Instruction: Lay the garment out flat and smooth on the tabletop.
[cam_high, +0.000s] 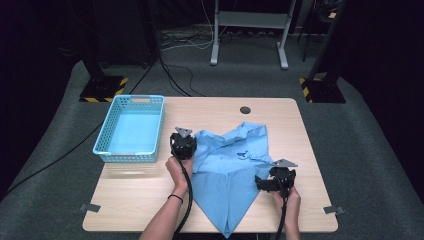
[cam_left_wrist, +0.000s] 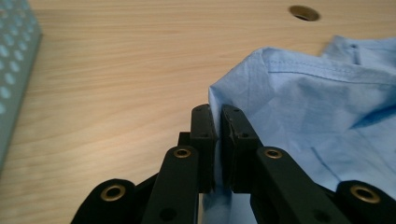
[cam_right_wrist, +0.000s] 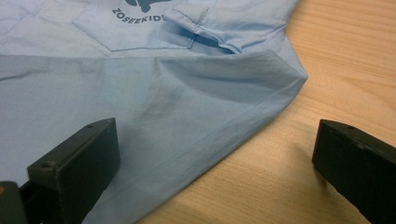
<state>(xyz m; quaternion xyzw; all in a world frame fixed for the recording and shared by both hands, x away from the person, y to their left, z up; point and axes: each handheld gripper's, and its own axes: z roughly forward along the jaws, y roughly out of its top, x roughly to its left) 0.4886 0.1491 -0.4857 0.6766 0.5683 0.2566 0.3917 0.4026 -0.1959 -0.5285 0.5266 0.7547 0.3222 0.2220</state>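
Observation:
A light blue shirt (cam_high: 227, 170) lies partly folded on the wooden table (cam_high: 140, 200), tapering to a point at the near edge. My left gripper (cam_high: 183, 144) sits at the shirt's left edge. In the left gripper view it (cam_left_wrist: 217, 121) is shut on a fold of the shirt (cam_left_wrist: 317, 107), with cloth pinched between the pads. My right gripper (cam_high: 272, 181) rests at the shirt's right edge. In the right gripper view its jaws (cam_right_wrist: 215, 154) stand wide apart over the hem of the shirt (cam_right_wrist: 154, 98), touching nothing; a pocket with dark lettering shows farther off.
A light blue plastic basket (cam_high: 131, 128) stands at the table's left rear, close to my left gripper. A round cable hole (cam_high: 245, 109) lies in the tabletop behind the shirt. Bare wood extends along the near left.

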